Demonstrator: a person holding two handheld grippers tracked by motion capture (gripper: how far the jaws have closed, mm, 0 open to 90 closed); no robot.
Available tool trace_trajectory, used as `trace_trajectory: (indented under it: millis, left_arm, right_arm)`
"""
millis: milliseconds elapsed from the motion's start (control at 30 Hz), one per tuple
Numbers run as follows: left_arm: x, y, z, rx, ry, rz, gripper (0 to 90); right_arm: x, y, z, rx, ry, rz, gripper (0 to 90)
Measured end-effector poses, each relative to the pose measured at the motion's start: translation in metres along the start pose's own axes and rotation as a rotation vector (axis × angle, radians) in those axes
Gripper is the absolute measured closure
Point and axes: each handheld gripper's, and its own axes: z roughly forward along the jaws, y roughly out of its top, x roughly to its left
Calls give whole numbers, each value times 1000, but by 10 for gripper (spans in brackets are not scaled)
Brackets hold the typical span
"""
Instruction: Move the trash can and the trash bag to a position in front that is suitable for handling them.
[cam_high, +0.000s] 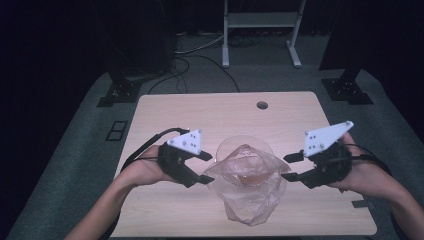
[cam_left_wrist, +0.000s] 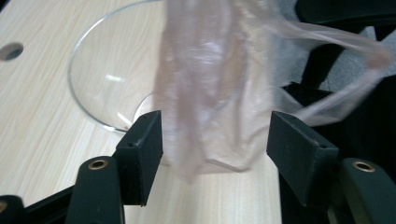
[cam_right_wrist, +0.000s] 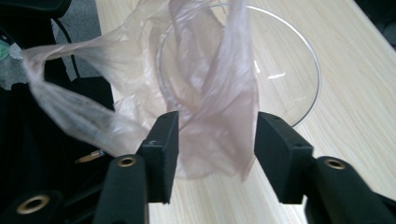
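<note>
Claw jaws flank plastic bag, apart, seen close.

No readable text in any view.

No letters, numbers, brand marks or signs can be made out on the counter, the bag, the bowl or the grey plates at left and right of the frame; the dark background at the top is too dim to read.
</note>
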Motion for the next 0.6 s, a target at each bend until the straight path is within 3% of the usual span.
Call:
trace_trajectory:
  millis: [133,200,233,267,300,333,367,400,600]
  left_arm:
    - [9,5,11,23,-28,-14,355]
    - [10,6,14,33,-36,-7,436]
    - [12,7,19,53,-23,4,544]
    - [12,7,19,53,-23,4,622]
    - [17,5,24,55,-8,-4,721]
    - [17,5,24,55,-8,-4,784]
    - [21,1,29,50,18,-17,838]
    - [23,-1,32,49,40,-23,872]
    - [32,-4,37,25,89,-40,898]
  right_arm:
    - [-10,10,8,19,21,-2,486]
    - [-13,11,11,27,25,-4,491]
    - [-18,13,20,66,38,-1,614]
    - [-18,13,20,66,38,-1,614]
    - [-21,12,28,104,46,-3,754]
    - [-21,12,28,104,46,-3,754]
    - [-24,9,36,152,27,-9,848]
    - [-24,7,39,165,17,-5,867]
    - [-34,-1,45,189,-46,14,880]
